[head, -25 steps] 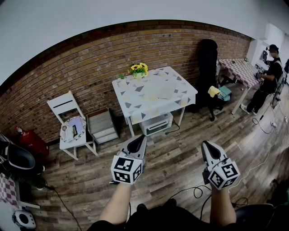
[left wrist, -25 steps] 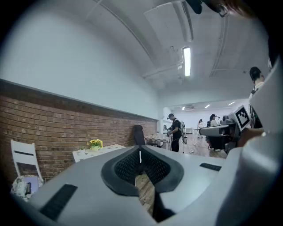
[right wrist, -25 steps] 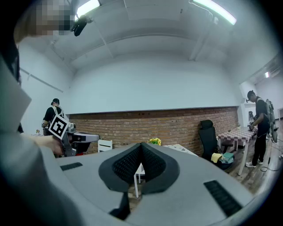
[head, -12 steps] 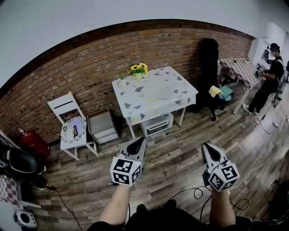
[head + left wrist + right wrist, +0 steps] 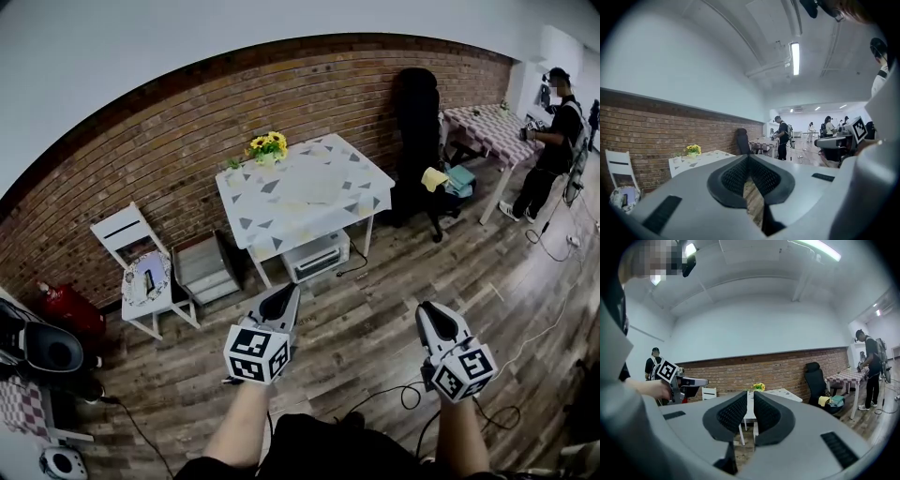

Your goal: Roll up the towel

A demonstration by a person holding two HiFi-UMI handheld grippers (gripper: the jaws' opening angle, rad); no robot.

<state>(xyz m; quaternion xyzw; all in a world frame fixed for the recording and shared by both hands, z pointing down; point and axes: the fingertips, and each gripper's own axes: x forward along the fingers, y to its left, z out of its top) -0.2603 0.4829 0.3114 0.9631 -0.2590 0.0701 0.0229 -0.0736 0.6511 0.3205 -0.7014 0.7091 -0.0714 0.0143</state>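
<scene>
A white table (image 5: pixel 375 199) with a grey triangle pattern stands ahead by the brick wall. On it a pale towel (image 5: pixel 312 189) lies flat, beside yellow flowers (image 5: pixel 267 145). Both grippers hover over the wooden floor, well short of the table and pointing toward it. My left gripper (image 5: pixel 284 296) is shut, its pads (image 5: pixel 736 176) meeting with nothing between them. My right gripper (image 5: pixel 432 313) has just been opening; a narrow slit shows between its pads (image 5: pixel 767 412) and nothing is in it. The table (image 5: pixel 780 392) shows small beyond the right jaws.
A white chair (image 5: pixel 120 228) with items on its seat and a grey drawer unit (image 5: pixel 204 264) stand left of the table, a white box (image 5: pixel 317 255) under it. A black office chair (image 5: pixel 416 122), a second table (image 5: pixel 487 127) and a person (image 5: pixel 555 131) are at right. Cables (image 5: pixel 405 397) lie underfoot.
In the head view the table, chair and wall have slid left and slightly up. Both grippers keep nearly the same place in the picture, still pointing at the table.
</scene>
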